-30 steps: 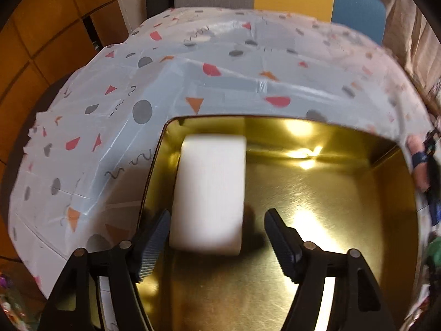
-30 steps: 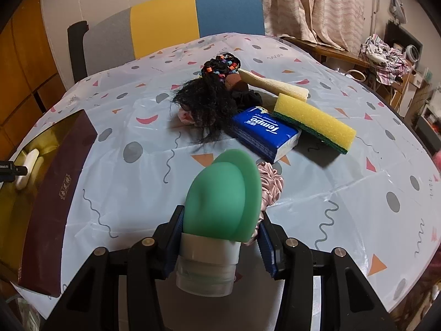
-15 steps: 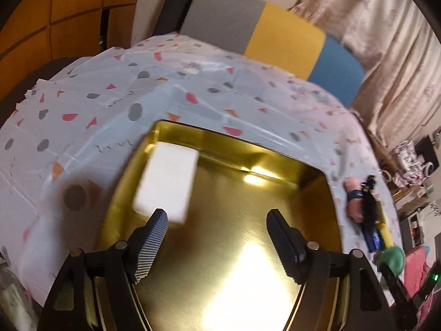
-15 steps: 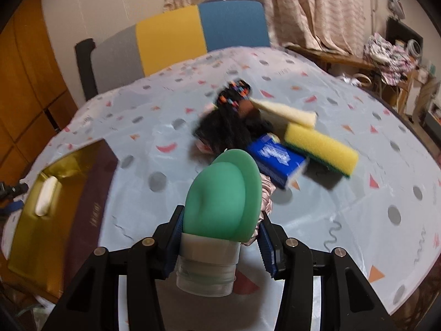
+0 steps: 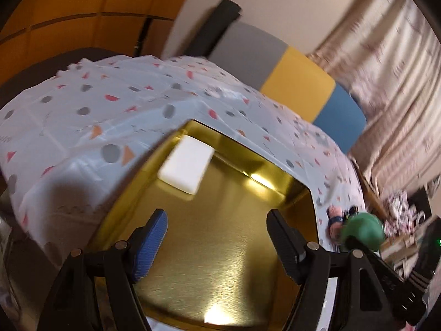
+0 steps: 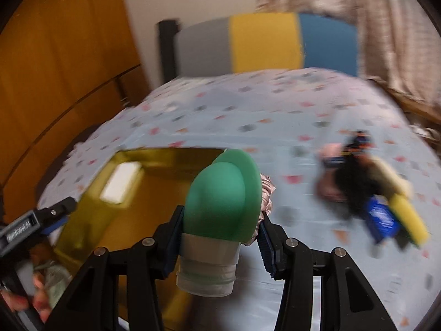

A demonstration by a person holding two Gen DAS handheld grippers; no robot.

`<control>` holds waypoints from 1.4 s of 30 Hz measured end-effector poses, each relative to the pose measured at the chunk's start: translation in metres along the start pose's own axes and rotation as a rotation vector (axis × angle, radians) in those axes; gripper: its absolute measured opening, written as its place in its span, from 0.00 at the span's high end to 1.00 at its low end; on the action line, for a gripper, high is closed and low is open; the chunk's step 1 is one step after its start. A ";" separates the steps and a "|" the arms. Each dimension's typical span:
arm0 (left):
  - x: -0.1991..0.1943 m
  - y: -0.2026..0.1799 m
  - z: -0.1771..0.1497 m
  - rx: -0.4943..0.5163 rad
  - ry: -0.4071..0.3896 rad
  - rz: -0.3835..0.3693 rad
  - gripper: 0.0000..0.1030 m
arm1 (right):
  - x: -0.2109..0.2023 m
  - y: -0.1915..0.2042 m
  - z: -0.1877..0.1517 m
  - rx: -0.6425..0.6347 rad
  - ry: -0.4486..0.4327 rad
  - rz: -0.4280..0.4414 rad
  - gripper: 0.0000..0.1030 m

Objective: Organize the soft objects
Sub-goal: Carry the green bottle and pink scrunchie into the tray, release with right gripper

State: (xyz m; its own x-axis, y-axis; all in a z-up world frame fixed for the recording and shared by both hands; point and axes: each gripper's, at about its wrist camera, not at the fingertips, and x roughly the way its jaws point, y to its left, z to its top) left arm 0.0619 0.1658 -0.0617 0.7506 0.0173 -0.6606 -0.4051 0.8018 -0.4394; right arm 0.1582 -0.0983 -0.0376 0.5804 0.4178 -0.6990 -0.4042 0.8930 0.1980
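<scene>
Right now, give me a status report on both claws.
Left claw open, empty, above gold tin. Right claw shut on green sponge. White sponge in tin.

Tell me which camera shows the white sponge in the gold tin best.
The left wrist view: the white sponge lies large and unobstructed in the gold tin. The right wrist view shows it smaller, smeared by motion blur, near the tin's far corner.

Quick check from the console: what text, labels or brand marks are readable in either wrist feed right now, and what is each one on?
"...Robot AI" (first letters blurred): white lettering on the body of the left gripper, right wrist view.
Blue tissue pack: white print on top, too blurred to read.
Gold tin, white foam block, green sponge held in the right gripper: no text visible.
</scene>
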 end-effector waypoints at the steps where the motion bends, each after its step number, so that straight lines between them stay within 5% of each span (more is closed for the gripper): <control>1: -0.003 0.004 -0.001 -0.011 -0.013 0.009 0.27 | 0.015 0.016 0.006 -0.028 0.034 0.030 0.52; 5: -0.007 0.012 -0.001 -0.008 -0.016 0.034 0.27 | 0.059 0.060 0.019 -0.125 0.126 0.082 0.52; 11: -0.009 0.015 0.001 -0.013 -0.004 0.029 0.27 | 0.136 0.100 0.039 -0.062 0.301 0.161 0.52; 18: -0.010 0.021 0.003 -0.043 -0.008 0.027 0.27 | 0.184 0.128 0.047 -0.098 0.346 0.167 0.49; 21: -0.010 0.021 0.004 -0.048 -0.007 0.027 0.27 | 0.190 0.130 0.050 -0.113 0.332 0.182 0.39; 23: -0.009 0.021 0.003 -0.050 -0.007 0.024 0.27 | 0.184 0.128 0.053 -0.123 0.311 0.169 0.29; 29: -0.006 0.014 -0.002 -0.025 0.010 0.005 0.27 | 0.136 0.108 0.071 -0.123 0.159 0.157 0.26; 33: -0.004 0.006 -0.009 -0.001 0.029 -0.015 0.27 | 0.094 0.094 0.076 -0.132 0.042 0.139 0.12; 42: -0.004 -0.016 -0.025 0.095 0.052 -0.038 0.27 | 0.046 0.061 0.051 -0.109 -0.005 0.065 0.12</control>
State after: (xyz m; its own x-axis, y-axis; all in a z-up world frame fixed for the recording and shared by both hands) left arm 0.0523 0.1381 -0.0673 0.7355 -0.0436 -0.6761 -0.3233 0.8544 -0.4068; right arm 0.1962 -0.0165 -0.0228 0.5534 0.4754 -0.6839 -0.5154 0.8405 0.1672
